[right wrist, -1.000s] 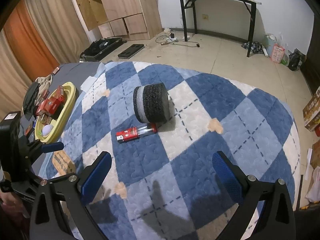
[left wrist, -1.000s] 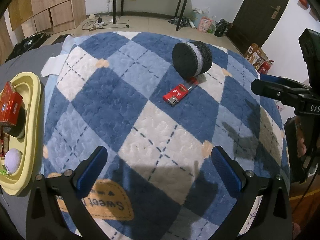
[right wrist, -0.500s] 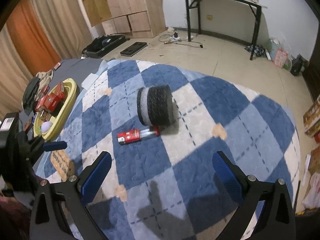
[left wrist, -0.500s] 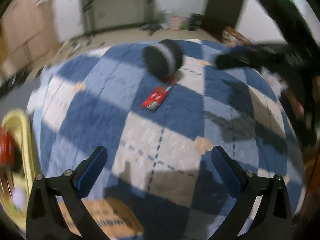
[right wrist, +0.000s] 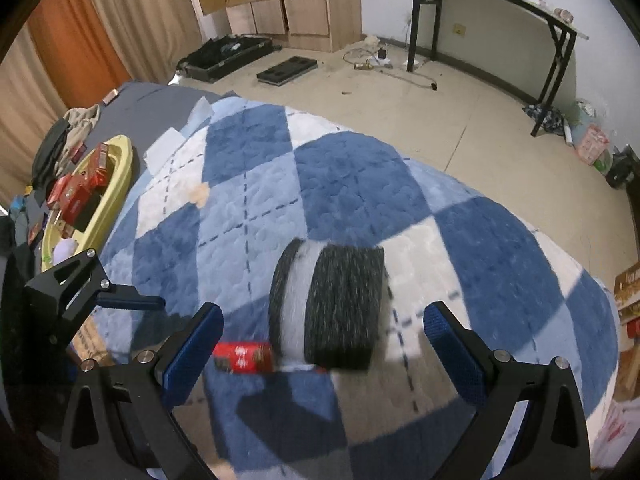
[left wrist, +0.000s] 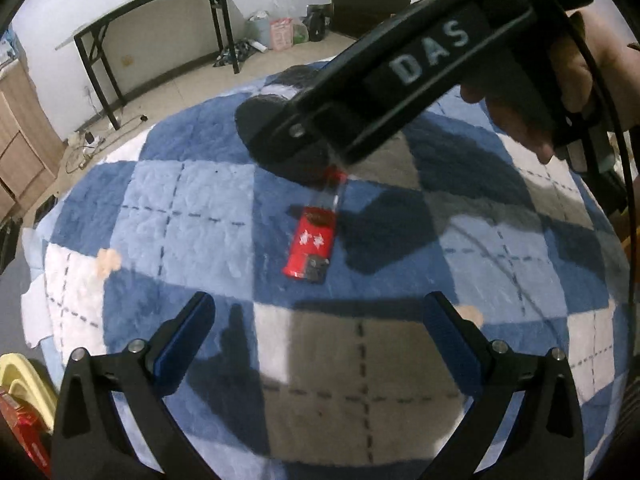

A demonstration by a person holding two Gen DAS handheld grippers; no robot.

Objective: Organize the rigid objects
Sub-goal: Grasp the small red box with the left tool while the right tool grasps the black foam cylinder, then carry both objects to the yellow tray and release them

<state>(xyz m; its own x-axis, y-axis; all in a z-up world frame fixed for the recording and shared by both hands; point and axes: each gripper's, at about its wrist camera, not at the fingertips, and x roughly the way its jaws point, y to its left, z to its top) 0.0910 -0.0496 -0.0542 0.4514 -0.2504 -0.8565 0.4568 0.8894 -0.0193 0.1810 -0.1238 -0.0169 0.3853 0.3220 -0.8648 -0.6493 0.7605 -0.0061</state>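
A red lighter (left wrist: pixel 310 246) lies on the blue and white checked blanket (left wrist: pixel 180 200), just ahead of my open, empty left gripper (left wrist: pixel 320 330). A black and grey roll (right wrist: pixel 332 304) lies behind it, partly hidden in the left wrist view by the right gripper's arm (left wrist: pixel 400 80). My right gripper (right wrist: pixel 324 336) is open and empty, low over the roll, with the lighter (right wrist: pixel 244 357) by its left finger. The left gripper shows in the right wrist view (right wrist: pixel 132 301).
A yellow tray (right wrist: pixel 120 168) with red boxes sits on the grey surface at the left; its corner shows in the left wrist view (left wrist: pixel 24 380). A black folding table (right wrist: pixel 500 12) and wooden cabinets (right wrist: pixel 288 0) stand on the floor beyond.
Both grippers have moved in toward the lighter and roll. The right gripper now hangs over the roll and crosses the left wrist view. Both stay open.
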